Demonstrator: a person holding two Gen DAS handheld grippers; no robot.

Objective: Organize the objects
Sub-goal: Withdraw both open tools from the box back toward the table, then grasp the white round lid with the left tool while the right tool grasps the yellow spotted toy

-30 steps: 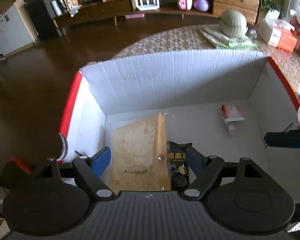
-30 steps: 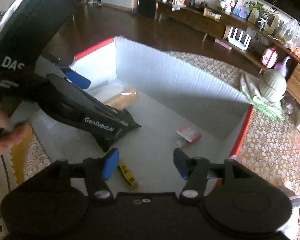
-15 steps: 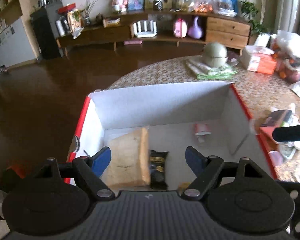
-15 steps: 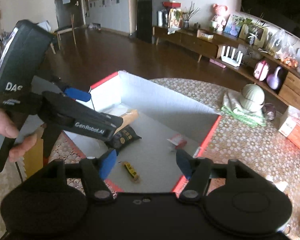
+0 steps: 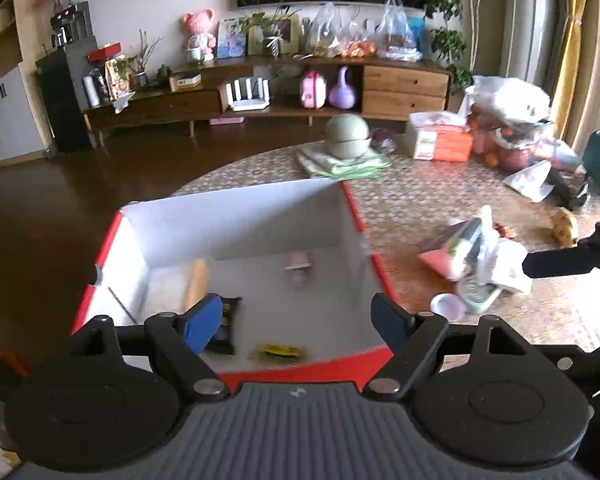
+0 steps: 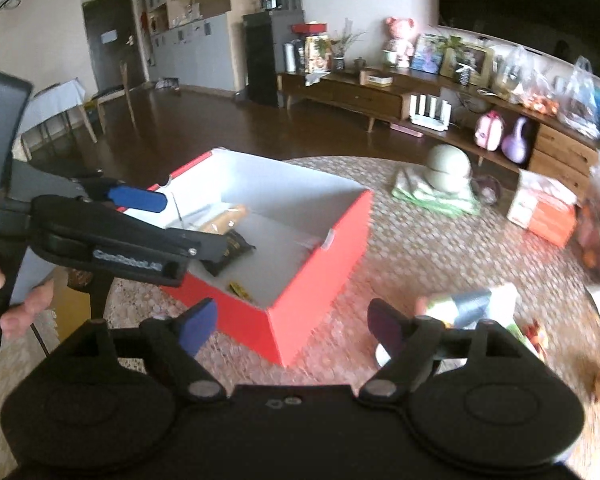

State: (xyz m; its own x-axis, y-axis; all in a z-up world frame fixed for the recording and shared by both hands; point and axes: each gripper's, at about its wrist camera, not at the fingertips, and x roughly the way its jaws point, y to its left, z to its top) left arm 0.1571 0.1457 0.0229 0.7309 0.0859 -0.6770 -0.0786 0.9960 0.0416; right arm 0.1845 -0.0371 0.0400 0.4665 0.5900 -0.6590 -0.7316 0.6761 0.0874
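Loose packets and a small white cup (image 5: 447,305) lie heaped on the patterned counter (image 5: 420,200) just beside the red cardboard box with white inside (image 5: 236,220), which already holds a tan bag (image 5: 196,284) and a black pouch (image 5: 226,326). Both the left gripper (image 5: 296,320) and right gripper (image 6: 292,324) hang with jaws apart, empty. The crinkly wrappers look light, soft and probably slippery, so pinching a flat edge or a sealed end seems safest.
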